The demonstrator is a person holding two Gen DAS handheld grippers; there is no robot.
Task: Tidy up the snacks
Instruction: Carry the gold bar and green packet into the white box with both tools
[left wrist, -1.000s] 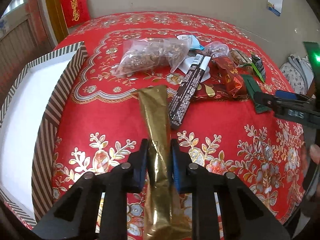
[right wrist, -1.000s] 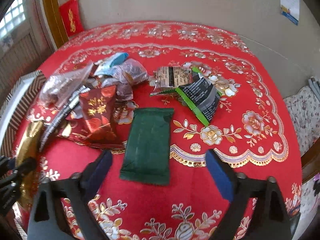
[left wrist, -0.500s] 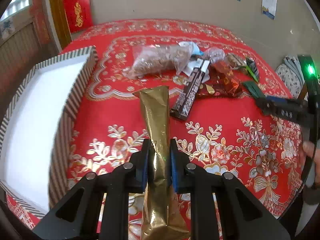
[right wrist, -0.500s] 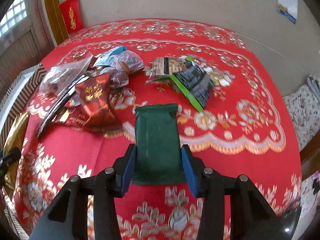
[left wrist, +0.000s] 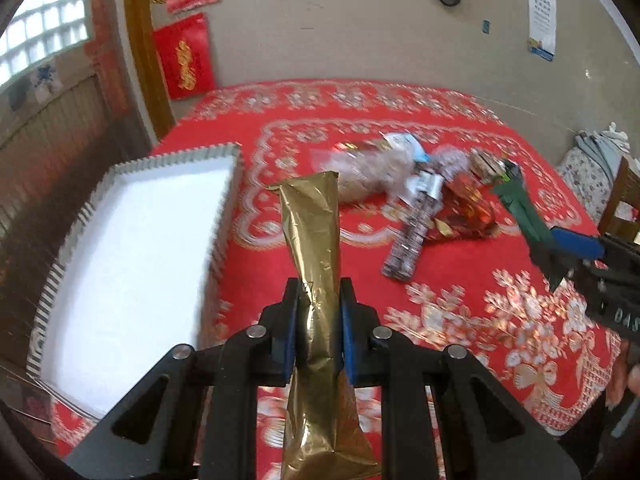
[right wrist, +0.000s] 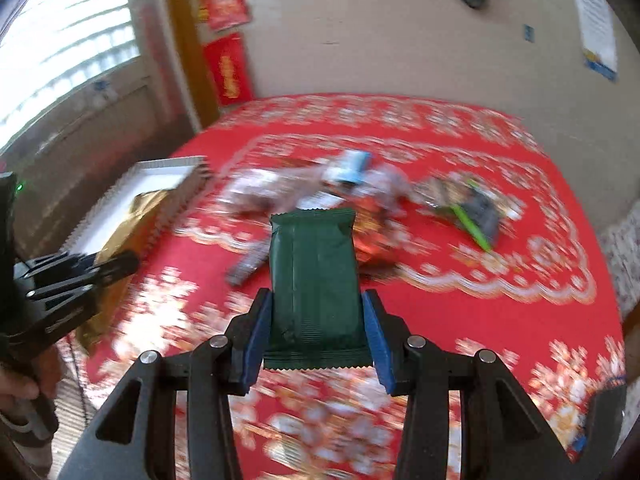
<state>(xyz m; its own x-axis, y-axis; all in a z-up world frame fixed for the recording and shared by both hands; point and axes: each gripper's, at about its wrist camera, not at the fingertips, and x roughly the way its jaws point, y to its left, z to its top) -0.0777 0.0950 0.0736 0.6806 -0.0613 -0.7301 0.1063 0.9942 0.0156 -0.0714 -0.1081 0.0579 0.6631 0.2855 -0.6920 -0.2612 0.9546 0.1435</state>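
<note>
- Since a second ago, both packets have come up off the red floral tablecloth [left wrist: 460, 280]: the long gold foil packet [left wrist: 316, 248] that lay flat ahead of our left gripper [left wrist: 318, 320] now hangs clear of the cloth, and the dark green flat wrapper [right wrist: 314, 276] that lay between wide-spread blue pads now rides in our right gripper [right wrist: 316, 336].
- Our left gripper is pressed tight around the gold packet, its blue pads pinching the foil at a creased waist; the packet's far end sticks out ahead of the fingertips and its near end trails back under the gripper body.
- Our right gripper has just been closing, and its pads now squeeze the green wrapper by both long edges, the serrated near end sitting between the fingers and the far end pointing away from us.
- To the left of our left gripper, and slightly ahead, sits the white tray with a black-and-white striped rim [left wrist: 224, 216], nothing visible in it.
- Ahead and to the right of that gripper lies the heap of remaining snacks: a clear plastic bag of brown pieces [left wrist: 372, 172], a long dark patterned bar [left wrist: 412, 236] and a shiny red foil pouch [left wrist: 468, 204], all blurred.
- From the right wrist view, a black-and-green packet [right wrist: 476, 216] lies ahead and to the right of our right gripper, apart from the heap.
- Our left gripper shows at the left edge of that view, carrying the gold packet near the tray's corner.
</note>
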